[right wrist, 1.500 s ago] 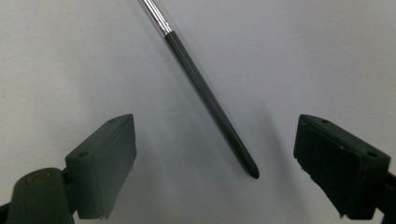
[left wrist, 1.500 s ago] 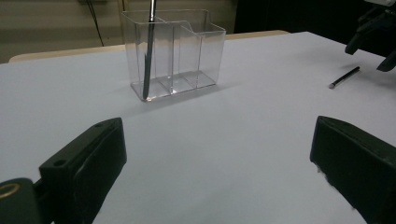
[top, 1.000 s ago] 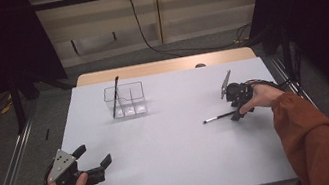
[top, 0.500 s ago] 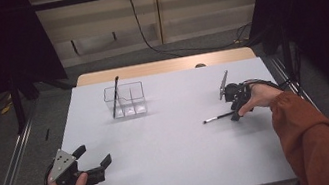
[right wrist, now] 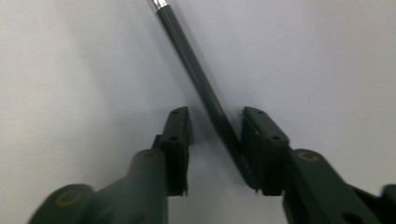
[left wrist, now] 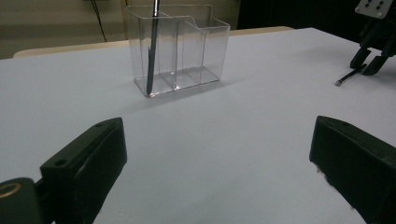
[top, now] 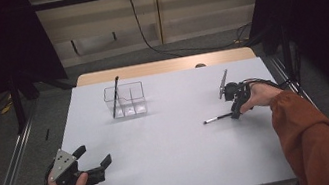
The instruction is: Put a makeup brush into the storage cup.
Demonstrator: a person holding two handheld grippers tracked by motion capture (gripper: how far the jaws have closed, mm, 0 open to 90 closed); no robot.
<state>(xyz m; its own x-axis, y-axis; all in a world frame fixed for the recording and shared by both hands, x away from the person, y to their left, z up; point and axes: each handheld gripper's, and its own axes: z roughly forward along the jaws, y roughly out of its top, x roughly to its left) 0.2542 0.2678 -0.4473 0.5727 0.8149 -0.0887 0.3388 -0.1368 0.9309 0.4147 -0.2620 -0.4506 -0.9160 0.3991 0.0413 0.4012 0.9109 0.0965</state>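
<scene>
Jaws of the right gripper stand slightly apart, straddling a dark pen that lies flat on the white tabletop; the pen runs between them and touches the right jaw, not yet pinched. Near the tabletop's right edge, the person's right hand holds this gripper low. The left gripper rests at the near left corner, jaws spread wide on nothing. Farther back, a clear divided holder has another dark pen leaning in its left compartment.
</scene>
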